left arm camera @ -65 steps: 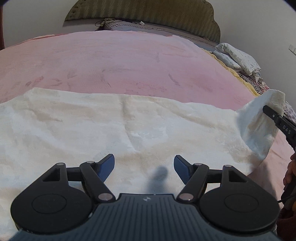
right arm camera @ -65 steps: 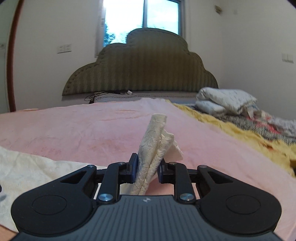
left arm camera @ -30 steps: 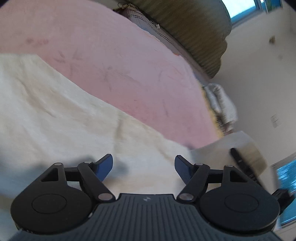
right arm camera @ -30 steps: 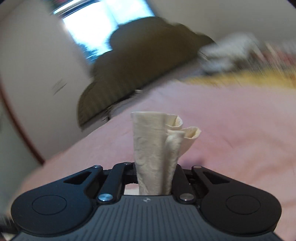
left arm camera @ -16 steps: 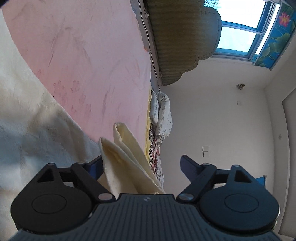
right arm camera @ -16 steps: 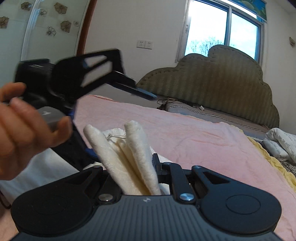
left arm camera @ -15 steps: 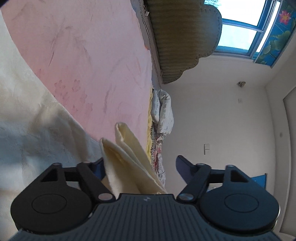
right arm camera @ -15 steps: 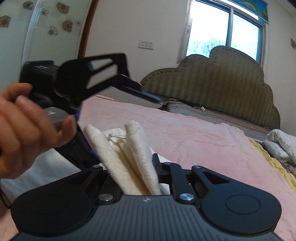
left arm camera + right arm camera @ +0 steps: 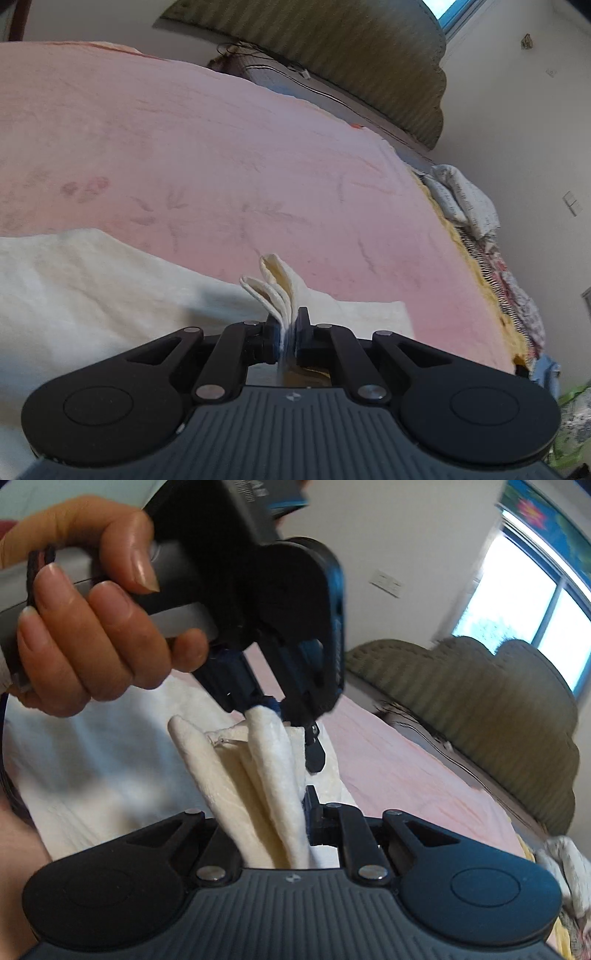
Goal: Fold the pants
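Observation:
The cream pants (image 9: 85,291) lie spread on the pink bedspread (image 9: 221,158). My left gripper (image 9: 286,334) is shut on a bunched end of the pants (image 9: 275,284), whose folds stick up between the fingers. In the right wrist view my right gripper (image 9: 280,823) is shut on the same bunch of pants (image 9: 258,775); its left finger is hidden behind the cloth. The left gripper (image 9: 273,707), held in a hand (image 9: 92,627), pinches the top of that bunch just above my right gripper.
A padded olive headboard (image 9: 332,48) stands at the far end of the bed. Folded patterned cloths (image 9: 465,203) and a yellow blanket edge (image 9: 476,254) lie along the right side. A window (image 9: 524,602) is behind the headboard.
The left gripper, open half a second ago beside the cloth bunch, has closed on it and turned level. The two grippers have come together on the same bunch.

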`<state>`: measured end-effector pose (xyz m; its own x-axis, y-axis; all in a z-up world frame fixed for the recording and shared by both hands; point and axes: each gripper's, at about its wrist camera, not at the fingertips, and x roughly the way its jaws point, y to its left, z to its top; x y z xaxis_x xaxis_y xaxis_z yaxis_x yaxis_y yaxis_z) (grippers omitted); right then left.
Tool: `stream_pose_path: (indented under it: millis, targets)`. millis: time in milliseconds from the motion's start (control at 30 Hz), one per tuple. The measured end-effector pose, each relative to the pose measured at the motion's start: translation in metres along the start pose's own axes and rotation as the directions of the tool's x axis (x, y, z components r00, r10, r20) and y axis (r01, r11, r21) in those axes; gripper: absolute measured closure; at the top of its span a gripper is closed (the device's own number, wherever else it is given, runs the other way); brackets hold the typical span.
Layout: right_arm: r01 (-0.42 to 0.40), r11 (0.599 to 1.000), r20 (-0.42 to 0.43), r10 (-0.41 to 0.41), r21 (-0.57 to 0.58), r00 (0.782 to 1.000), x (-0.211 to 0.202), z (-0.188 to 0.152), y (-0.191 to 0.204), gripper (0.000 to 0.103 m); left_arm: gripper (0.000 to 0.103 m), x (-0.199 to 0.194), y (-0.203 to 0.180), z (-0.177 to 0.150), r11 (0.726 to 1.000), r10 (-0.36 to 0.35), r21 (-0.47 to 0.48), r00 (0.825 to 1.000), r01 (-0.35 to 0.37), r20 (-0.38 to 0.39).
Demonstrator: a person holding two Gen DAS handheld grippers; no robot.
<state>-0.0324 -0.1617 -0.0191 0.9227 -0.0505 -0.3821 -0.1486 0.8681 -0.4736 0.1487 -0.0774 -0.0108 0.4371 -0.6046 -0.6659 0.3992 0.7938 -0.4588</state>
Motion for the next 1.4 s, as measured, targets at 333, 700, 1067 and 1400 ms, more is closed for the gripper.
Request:
stream_pose_path:
  millis: [333,700,1067,1400]
  targets:
    - [-0.134,0.989,-0.126,0.125,-0.065,0.984,-0.001,-0.015,0.024,0.078,0.079,0.012,0.011,-0.035,0.963,0.223,0.147,0.975,-0.224,0.025]
    - [-0.199,0.843,-0.108,0.288,0.500,0.951,-0.020,-0.054,-0.065,0.032,0.059,-0.045,0.012,-0.049,0.898,0.413,0.115,0.904,-0.424,0.112]
    - [0.114,0.848,-0.218,0.002,0.518,0.976,0.025,-0.063,-0.074,0.002,0.036,-0.030,-0.033,-0.095,0.837,0.423,0.298,0.888,-0.459,0.178]
    - [0.111,0.798,-0.236,0.041,0.593,0.971,0.032,-0.078,-0.078,0.000,0.035,-0.028,-0.021,-0.102,0.867,0.401,0.267,0.907,-0.421,0.126]
